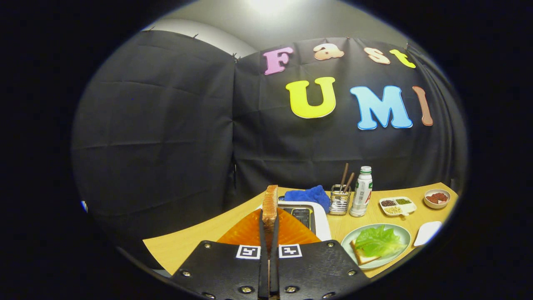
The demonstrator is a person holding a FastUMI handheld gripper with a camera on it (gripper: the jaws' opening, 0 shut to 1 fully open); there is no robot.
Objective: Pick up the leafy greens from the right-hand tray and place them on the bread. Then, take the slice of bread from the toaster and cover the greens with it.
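Observation:
A slice of bread (270, 206) stands on edge between my fingers, held above the white toaster (320, 216). My gripper (269, 225) is shut on this slice. To the right of the fingers lies a pale green plate (402, 237) holding another bread slice (362, 256) with the leafy greens (379, 241) spread on top of it. An orange tray (250, 231) lies under and just ahead of the fingers.
Behind the toaster sit a blue cloth (310, 195), a wire holder with sticks (340, 199) and a white bottle (361, 192). Further right are a divided dish of grains (397, 206), a small bowl (437, 198) and a white tray (428, 232) by the table's right edge.

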